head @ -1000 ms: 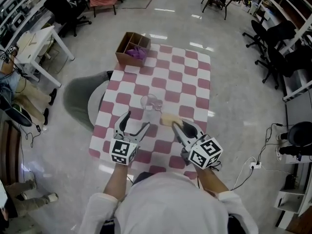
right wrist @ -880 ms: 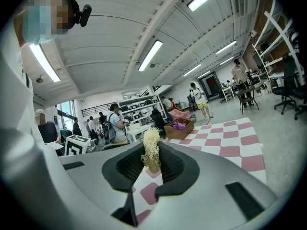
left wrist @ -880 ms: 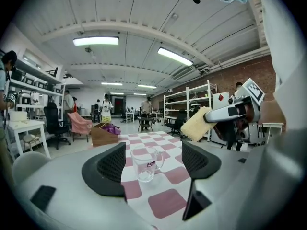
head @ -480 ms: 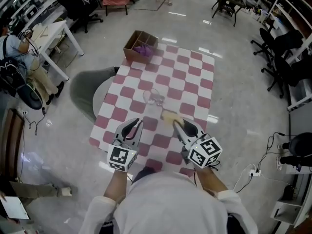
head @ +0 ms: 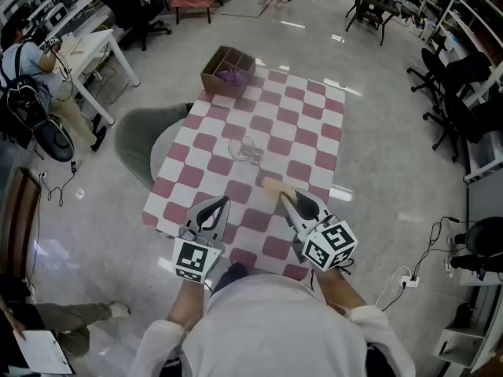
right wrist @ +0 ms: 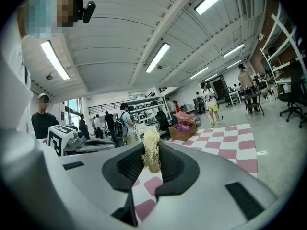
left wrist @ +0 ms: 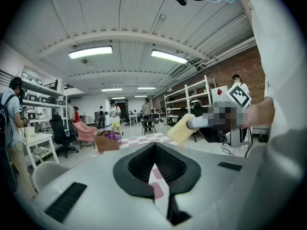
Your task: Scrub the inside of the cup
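Zero scrubbing seemed done at this point. The small clear glass cup [head: 245,149] sat on the pink-and-white checked tablecloth [head: 310,124], well ahead of both sets of jaws and touched by neither.

The right gripper [head: 288,198] had its tool ready, its jaws pinching a pale yellow oblong sponge [right wrist: 151,150] near one end. The rest of the sponge stuck out past the fingertips toward the cup, though it stopped well short.

The left gripper [left wrist: 154,146] had just been closing its jaws. They were pressed together with nothing between them, pointing out over the near edge of the table.

Most of the job looked to be ahead: steadying the cup, getting the sponge past its rim, and working the inner wall.

On textures, the sponge looked coarse and fibrous, almost stringy, and likely soft enough to squash into a narrow mouth. The cup was thin, see-through and glossy, probably slippery and light enough to skid if pushed. It was too small in the head view to tell how it was standing. The cloth lay flat and smooth.

Far beyond the jaws, at the table's far corner, stood a brown cardboard box [head: 228,71] with dividers and something purple in one compartment.
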{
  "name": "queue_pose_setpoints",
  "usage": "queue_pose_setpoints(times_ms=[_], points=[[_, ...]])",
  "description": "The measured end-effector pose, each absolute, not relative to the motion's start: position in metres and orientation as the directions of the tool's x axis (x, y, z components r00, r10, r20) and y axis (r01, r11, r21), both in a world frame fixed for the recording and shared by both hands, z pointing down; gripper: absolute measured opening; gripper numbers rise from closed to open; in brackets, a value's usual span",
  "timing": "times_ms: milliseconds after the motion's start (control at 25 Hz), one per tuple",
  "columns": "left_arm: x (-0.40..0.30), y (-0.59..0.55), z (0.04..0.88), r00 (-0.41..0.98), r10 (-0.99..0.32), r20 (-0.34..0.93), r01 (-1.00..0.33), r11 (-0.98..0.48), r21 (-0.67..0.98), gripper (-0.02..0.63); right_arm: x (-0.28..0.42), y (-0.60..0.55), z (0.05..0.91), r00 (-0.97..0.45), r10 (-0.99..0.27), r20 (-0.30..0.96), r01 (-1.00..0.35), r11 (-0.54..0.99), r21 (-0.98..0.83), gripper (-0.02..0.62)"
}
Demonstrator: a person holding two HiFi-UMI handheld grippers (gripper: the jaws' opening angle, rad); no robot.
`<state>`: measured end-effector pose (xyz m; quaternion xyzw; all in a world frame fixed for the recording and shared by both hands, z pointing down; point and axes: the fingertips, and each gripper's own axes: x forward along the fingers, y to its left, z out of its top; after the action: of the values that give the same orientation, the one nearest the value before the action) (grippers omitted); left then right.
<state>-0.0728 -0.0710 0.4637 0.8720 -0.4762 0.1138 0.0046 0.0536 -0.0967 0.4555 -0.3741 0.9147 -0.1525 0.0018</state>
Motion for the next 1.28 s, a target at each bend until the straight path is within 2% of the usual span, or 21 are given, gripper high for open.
queue_pose_setpoints(times_ms=[560, 1280], points=[[-0.065, -0.063, 0.448, 0.494, -0.847, 0.196, -0.837, -0.524, -0.156, 0.032, 0.065, -0.093, 0.452, -0.724, -0.681, 0.11, -0.683, 0.685, -0.253, 0.086], [-0.067, -0.063, 0.444, 0.49, -0.851, 0.188, -0.843, -0.518, -0.146, 0.032, 0.062, -0.098, 0.456, -0.719, -0.682, 0.134, -0.693, 0.689, -0.211, 0.084]])
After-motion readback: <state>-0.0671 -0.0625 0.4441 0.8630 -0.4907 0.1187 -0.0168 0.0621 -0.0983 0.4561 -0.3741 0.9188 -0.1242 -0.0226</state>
